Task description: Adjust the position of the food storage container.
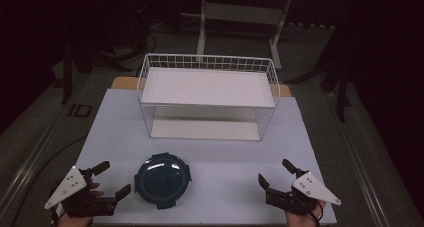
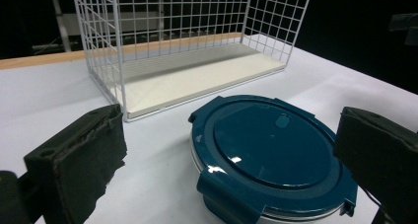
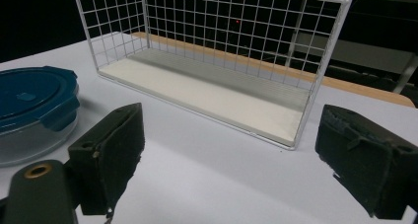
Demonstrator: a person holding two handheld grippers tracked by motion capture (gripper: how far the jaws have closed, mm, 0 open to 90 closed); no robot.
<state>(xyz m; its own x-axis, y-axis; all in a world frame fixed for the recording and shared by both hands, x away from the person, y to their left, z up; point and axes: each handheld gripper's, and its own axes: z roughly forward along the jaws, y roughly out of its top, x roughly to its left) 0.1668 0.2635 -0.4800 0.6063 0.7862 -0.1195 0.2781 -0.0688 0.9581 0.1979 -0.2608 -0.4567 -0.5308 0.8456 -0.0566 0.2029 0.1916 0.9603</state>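
So here's the setup: both grippers sit low at the near edge of the counter, one on each side. The left gripper has its jaws spread wide and holds nothing, and the right gripper is the same, wide apart and empty. My guess is they're parked there as a neutral start pose, out of the way with a clear line to whatever gets picked.

Between them, closer to the left one, sits a round glass food container with a teal snap-lock lid. The left gripper view looks straight at it between its jaws, so that hand seems lined up for it. The lid looks fully clipped down, flaps folded. Through the glass wall in the right gripper view I can't make out anything inside; looks empty, but not sure.

Farther back in the middle stands a white wire rack with two white shelf boards, upper and lower. Both shelves are bare. Its open front faces the person, handy for sliding something in.
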